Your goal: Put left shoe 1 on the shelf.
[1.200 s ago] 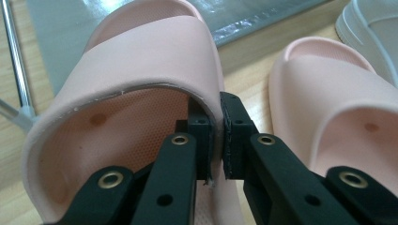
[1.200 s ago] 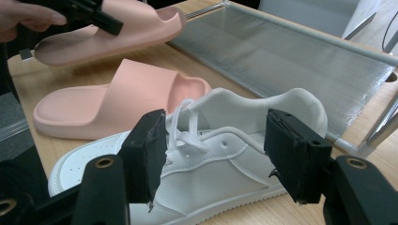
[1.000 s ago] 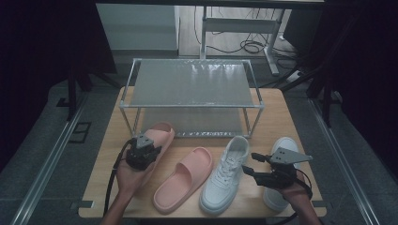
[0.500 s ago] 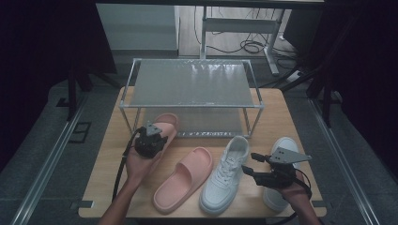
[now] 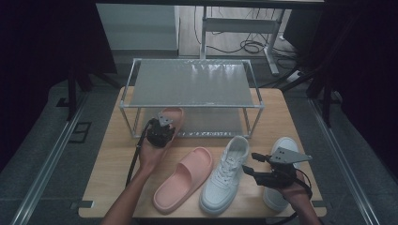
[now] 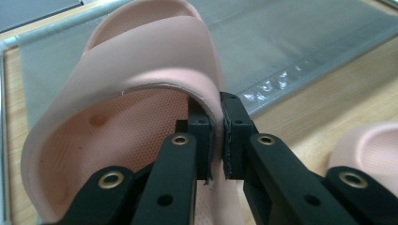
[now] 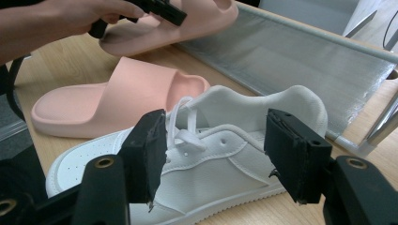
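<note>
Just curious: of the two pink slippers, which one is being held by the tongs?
The pink slipper by the shelf rack: the left tongs pinch its strap. The other pink slipper lies free beside the white sneaker.

- Our left gripper (image 6: 215, 136) has two black jaws with flat, rough-edged pads, brass-ringed holes along the arms and small black screws.
- From above, our left gripper (image 5: 159, 132) is a round black body topped by a small grey plate, with a black cable trailing back along the forearm.
- Our right gripper (image 7: 213, 157) carries thick black pads with frayed corners.
- Our right gripper (image 5: 256, 164) bears a grey three-cornered plate.
- Our forearms are bare, with no sleeves in sight.
</note>
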Tool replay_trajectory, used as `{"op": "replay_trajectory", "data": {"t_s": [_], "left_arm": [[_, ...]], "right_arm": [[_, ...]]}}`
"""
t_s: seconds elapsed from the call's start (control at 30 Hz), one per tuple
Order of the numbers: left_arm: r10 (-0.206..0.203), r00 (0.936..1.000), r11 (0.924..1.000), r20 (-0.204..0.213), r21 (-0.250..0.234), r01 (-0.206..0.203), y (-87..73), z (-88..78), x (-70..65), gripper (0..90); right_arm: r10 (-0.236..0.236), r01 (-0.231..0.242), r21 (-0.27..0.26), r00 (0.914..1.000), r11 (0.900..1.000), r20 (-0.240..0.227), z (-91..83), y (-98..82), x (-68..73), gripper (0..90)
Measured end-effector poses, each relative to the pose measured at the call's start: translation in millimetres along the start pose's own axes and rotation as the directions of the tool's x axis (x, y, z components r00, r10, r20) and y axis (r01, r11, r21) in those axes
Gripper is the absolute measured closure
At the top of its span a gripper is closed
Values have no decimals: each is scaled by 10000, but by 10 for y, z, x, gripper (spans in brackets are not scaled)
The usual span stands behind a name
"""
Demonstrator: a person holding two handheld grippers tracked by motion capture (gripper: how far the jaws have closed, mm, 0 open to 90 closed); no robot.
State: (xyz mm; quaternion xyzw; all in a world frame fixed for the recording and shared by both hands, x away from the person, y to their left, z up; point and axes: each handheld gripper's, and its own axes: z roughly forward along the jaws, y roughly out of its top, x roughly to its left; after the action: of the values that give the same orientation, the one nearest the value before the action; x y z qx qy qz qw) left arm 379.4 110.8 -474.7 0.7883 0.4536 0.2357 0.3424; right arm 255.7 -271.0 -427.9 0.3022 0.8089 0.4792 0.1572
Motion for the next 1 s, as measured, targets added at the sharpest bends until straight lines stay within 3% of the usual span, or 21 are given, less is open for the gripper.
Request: {"op": "replay_trajectory", "data": {"t_s": [0.4,0.7,0.83,0.93,1.0], "left_arm": [[49,9994,9999,-332,146,-44,111,273,-54,846],[-151,9984,9990,-541,415,174,72,462,-40,842],[-361,9975,9988,-602,301,380,66,501,-41,840],[-321,9978,9986,-575,395,344,69,493,-39,801],[-352,9976,9986,-597,374,375,79,427,-32,699]], "right_arm": [[44,-44,-95,10000,9999,27,-22,0,-15,399],[33,-33,-46,10000,10000,31,-20,-1,-18,400],[27,-27,-43,10000,10000,61,-21,-4,-25,400],[26,-26,-83,10000,10000,61,-25,-3,-20,400],[22,-21,-90,10000,10000,58,-26,-2,-21,400]]}}
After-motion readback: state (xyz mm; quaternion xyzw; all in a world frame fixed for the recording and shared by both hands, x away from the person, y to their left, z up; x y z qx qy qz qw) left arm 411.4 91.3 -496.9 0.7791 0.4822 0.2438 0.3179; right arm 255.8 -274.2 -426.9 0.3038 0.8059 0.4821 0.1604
